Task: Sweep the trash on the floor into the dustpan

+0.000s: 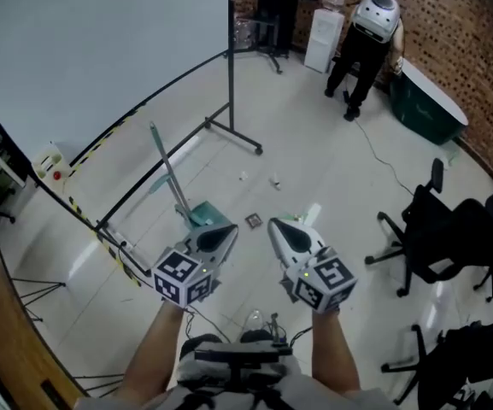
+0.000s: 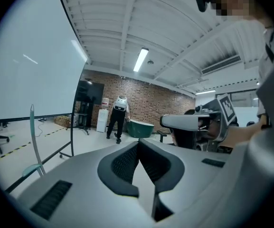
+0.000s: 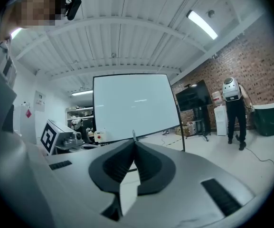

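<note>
Trash: a dark square scrap point(image 1: 253, 220) lies on the floor point(image 1: 314, 152) at the frame's middle, with two paler bits point(image 1: 275, 180) a little above it.
Direction from tongs: the dark scrap lies just above and between the two tips; the paler bits lie further up the frame.
Dustpan: the green pan point(image 1: 203, 214) stands on the floor just left of the dark scrap.
Long axis: its handle point(image 1: 167, 167) runs from the pan up and to the left.
Nearer hand: the left gripper point(image 1: 229, 231) ends just below the pan; the right gripper point(image 1: 276, 225) ends just below and right of the dark scrap.
Tongs: both are clenched with nothing between the jaws.
Dustpan contents: seemingly none, though the pan shows too small to be sure.
Other container: a green tub point(image 1: 425, 101) stands at the upper right; its contents are not visible.
</note>
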A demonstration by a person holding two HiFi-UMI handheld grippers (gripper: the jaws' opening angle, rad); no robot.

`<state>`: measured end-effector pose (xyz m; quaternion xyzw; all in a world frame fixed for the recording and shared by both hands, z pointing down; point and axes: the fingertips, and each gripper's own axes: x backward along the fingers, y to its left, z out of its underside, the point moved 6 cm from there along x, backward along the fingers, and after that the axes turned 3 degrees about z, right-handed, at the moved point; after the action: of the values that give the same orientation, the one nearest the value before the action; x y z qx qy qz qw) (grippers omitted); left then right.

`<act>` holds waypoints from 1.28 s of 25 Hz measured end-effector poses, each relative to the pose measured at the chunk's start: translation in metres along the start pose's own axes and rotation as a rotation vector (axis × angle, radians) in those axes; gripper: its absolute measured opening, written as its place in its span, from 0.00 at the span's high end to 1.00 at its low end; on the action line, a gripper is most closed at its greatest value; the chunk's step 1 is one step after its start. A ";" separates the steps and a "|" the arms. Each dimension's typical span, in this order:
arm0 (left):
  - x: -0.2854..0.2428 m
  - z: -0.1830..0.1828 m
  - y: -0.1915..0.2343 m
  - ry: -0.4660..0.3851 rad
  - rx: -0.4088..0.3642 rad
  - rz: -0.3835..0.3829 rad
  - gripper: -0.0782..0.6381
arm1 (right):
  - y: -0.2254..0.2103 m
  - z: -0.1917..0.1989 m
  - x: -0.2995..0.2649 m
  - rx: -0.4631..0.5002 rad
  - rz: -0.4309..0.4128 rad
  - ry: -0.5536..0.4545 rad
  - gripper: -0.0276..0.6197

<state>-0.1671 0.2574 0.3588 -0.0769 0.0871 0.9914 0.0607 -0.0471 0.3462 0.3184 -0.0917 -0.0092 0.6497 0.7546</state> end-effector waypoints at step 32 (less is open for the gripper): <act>0.024 0.053 0.265 0.182 0.023 -0.327 0.88 | -0.012 0.013 -0.255 0.090 -0.161 0.222 0.96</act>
<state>-0.2338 0.0105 0.4496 -0.1787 0.0901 0.9561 0.2140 -0.0774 0.0955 0.3602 -0.1283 0.0962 0.5725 0.8041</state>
